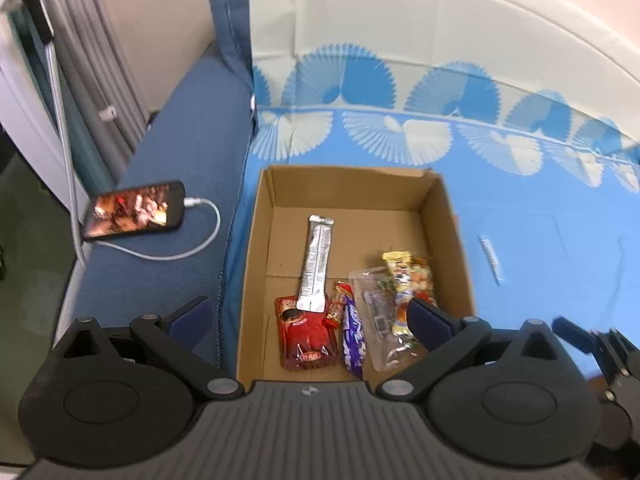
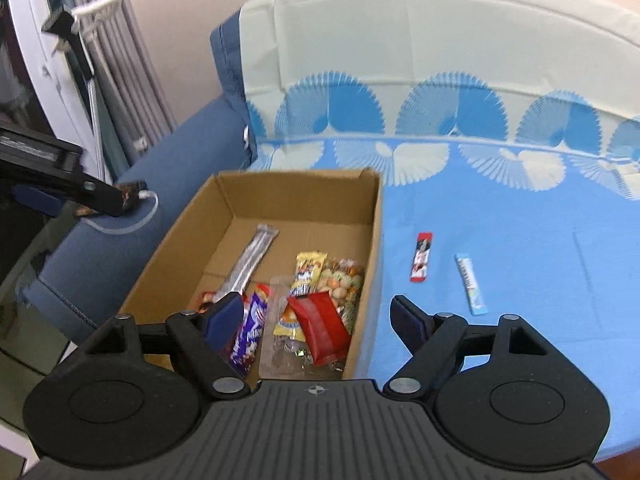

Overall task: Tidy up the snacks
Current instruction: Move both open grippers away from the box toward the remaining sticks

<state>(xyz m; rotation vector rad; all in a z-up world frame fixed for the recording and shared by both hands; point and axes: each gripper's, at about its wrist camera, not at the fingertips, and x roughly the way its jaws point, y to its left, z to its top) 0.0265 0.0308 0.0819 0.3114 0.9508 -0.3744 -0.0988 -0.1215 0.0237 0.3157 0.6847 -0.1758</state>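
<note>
An open cardboard box [image 1: 256, 264] [image 2: 376, 232] lies on the blue patterned bedsheet. Inside it are a silver stick pack [image 1: 316, 264] [image 2: 250, 266], a dark red packet [image 1: 306, 334], a purple bar [image 1: 354, 340] [image 2: 250, 336], a clear pack and a yellow pack of nuts [image 1: 412, 276] [image 2: 344, 280]. A bright red packet [image 2: 320, 328] rests on top of the heap. My left gripper [image 1: 308, 320] hangs open above the box's near end and holds nothing. My right gripper [image 2: 316, 322] is open and empty over the box's right side. A red stick [image 2: 421, 257] and a light blue stick [image 2: 472, 284] lie on the sheet to the right.
A phone [image 1: 136, 210] with a lit screen and a white cable lies on the dark blue cushion left of the box. Grey curtains [image 1: 100, 60] hang at the far left. A white padded headboard [image 2: 440, 40] rises behind the bed.
</note>
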